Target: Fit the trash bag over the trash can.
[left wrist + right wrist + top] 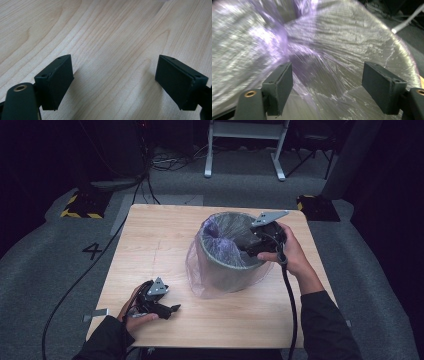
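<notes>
We see a square bench (pixel 150 250) with a pale wood-grain top, standing on a grey floor (pixel 60 245). Right of its middle stands a round grey bin (pixel 225 270), lined with a thin purple-tinted bag (pixel 195 270) whose loose skirt spills down the outside and rests on the wood. At the near left corner, the left gripper (pixel 172 309) lies low against the boards, held in a hand (pixel 131 312).
</notes>
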The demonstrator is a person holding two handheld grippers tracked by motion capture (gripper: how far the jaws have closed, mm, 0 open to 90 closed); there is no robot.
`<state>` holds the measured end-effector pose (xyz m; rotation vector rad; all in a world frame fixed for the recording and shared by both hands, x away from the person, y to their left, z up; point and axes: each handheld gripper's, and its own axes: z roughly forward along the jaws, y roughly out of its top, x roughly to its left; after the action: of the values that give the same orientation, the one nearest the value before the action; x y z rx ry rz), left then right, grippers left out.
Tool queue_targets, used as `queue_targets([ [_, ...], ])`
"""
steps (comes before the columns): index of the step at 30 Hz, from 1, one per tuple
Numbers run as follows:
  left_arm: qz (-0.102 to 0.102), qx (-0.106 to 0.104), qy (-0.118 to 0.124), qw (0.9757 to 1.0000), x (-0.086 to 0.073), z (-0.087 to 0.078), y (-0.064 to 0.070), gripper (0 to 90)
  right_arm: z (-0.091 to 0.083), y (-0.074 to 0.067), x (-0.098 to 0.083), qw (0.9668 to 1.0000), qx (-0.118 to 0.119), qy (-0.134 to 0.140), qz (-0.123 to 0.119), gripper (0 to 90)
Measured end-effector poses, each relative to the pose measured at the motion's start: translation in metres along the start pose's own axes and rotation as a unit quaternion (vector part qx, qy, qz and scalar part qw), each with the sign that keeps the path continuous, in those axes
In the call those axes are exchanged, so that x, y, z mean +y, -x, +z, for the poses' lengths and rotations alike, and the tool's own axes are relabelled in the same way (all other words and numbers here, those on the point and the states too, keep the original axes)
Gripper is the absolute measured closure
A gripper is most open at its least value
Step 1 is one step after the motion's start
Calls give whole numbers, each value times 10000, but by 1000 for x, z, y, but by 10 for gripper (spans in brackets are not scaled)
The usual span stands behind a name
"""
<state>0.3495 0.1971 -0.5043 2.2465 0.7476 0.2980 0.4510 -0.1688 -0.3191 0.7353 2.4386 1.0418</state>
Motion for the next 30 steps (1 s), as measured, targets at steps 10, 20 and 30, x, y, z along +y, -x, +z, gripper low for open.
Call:
queue_targets([
  [10,8,0,-7,10000,0,0,0,145,-21,4,-9,9992,-97,364,124,220],
  [20,9,1,-2,10000,0,0,0,145,-45,3,-25,9983,-55,576,85,206],
  [30,7,0,0,10000,0,0,0,145,-67,-2,-51,9964,-13,842,80,187],
])
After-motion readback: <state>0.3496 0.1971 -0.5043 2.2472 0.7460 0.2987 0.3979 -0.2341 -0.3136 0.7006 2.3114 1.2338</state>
